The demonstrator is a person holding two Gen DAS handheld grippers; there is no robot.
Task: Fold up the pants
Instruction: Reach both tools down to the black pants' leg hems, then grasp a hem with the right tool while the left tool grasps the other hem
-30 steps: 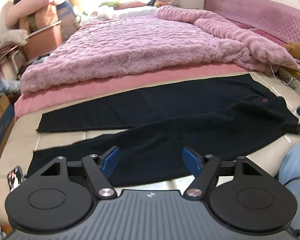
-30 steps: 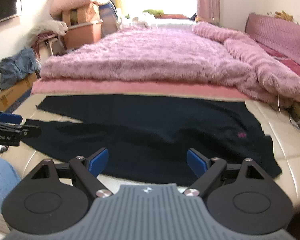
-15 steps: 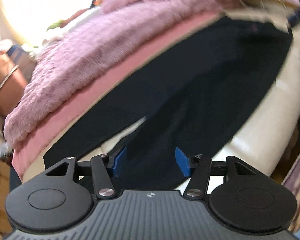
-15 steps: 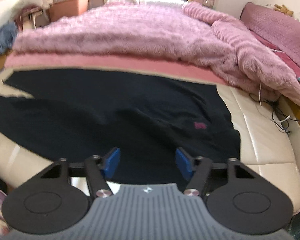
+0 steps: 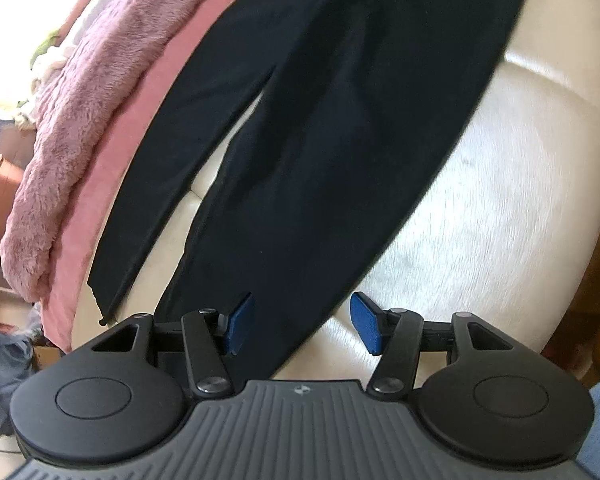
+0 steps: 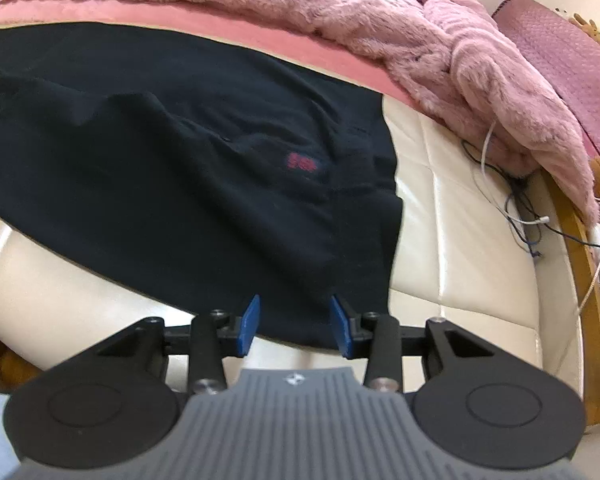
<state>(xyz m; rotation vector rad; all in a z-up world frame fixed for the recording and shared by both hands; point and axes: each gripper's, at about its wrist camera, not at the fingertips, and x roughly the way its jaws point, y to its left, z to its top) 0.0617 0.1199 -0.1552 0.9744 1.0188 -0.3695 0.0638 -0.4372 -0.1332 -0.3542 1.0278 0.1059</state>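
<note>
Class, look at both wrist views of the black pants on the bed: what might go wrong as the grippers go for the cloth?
1. The right gripper is closing at the black pants' near edge; it may catch too little cloth and slip.
2. The left gripper straddles the near leg's edge, one pad over bare cream mattress, so it may miss.

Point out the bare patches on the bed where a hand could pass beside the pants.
Bare cream mattress lies between the black pants waistband and the cables; more runs along the near leg's outer edge. A narrow cream wedge separates the legs. The fluffy pink blanket crowds the far side.
</note>
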